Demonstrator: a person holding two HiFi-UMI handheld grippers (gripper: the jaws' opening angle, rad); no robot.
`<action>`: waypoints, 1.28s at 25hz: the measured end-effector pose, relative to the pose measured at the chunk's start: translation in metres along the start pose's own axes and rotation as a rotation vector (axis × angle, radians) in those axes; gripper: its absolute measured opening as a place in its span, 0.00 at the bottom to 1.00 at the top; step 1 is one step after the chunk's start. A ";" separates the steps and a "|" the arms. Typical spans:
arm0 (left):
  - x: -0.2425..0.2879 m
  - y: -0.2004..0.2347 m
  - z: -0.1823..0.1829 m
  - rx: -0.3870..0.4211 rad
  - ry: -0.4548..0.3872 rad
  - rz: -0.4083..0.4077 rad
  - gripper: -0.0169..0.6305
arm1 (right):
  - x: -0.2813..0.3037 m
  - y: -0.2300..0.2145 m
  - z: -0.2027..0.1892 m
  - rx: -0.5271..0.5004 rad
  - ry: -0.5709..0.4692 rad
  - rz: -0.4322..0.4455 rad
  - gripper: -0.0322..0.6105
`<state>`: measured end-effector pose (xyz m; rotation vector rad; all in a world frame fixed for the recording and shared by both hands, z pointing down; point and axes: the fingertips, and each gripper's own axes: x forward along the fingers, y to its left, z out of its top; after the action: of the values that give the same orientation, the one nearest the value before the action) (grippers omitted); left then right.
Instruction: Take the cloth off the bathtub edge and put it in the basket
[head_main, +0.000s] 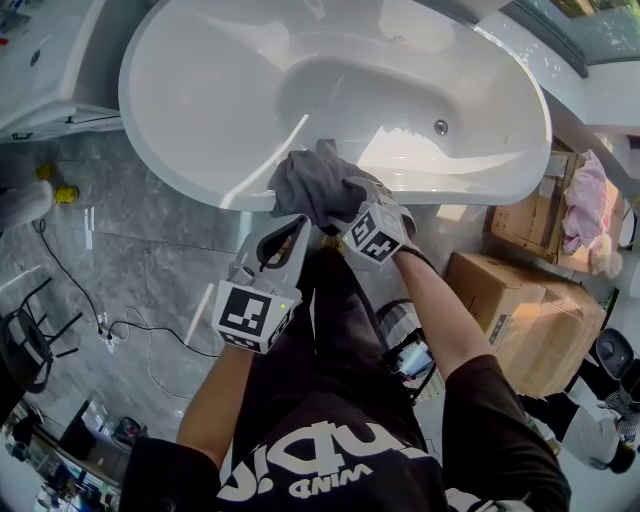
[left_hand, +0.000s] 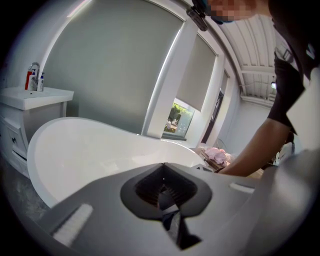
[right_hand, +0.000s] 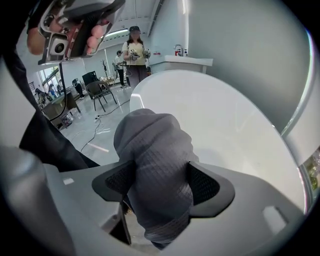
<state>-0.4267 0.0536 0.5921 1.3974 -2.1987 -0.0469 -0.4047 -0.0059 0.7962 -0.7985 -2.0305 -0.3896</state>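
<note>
gripping: the right gripper (right_hand: 161, 184) has its jaws pinched on the grey cloth (right_hand: 155, 150). a thick bunch bulges up between the pads, so the hold takes the bulk of the cloth and not a loose corner.
cloth: at the near edge of the bathtub (head_main: 470, 190), about the middle of that rim, gathered into a lump. i cannot tell whether its underside rests on the rim or hangs just clear of it.
left gripper: the left gripper (left_hand: 164, 190) has its jaws pressed together with nothing between them. it is held just below the near edge, beside the cloth and pointing up at it, and seems placed to stand by, not to carry.
step in hand: lifting the cloth off the rim, by my reading. the move to the basket is not yet done.
basket: none can be picked out for certain. a dark wire-framed thing (head_main: 408, 350) by the person's leg, near the cardboard boxes (head_main: 520, 300), may be it.
risk: the tail of cloth below the jaws could drag on the rim as it comes away.
</note>
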 end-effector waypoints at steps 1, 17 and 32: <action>0.000 0.000 0.000 -0.002 0.001 0.001 0.02 | 0.002 0.000 0.000 0.007 0.003 0.005 0.55; 0.001 0.005 -0.008 -0.007 0.011 0.000 0.02 | 0.006 0.003 -0.003 0.027 0.042 0.031 0.46; -0.004 0.004 -0.005 0.004 0.022 0.002 0.02 | -0.014 -0.003 0.001 0.134 0.050 0.011 0.22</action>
<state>-0.4263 0.0604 0.5961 1.3920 -2.1832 -0.0260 -0.4016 -0.0133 0.7838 -0.7104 -1.9822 -0.2614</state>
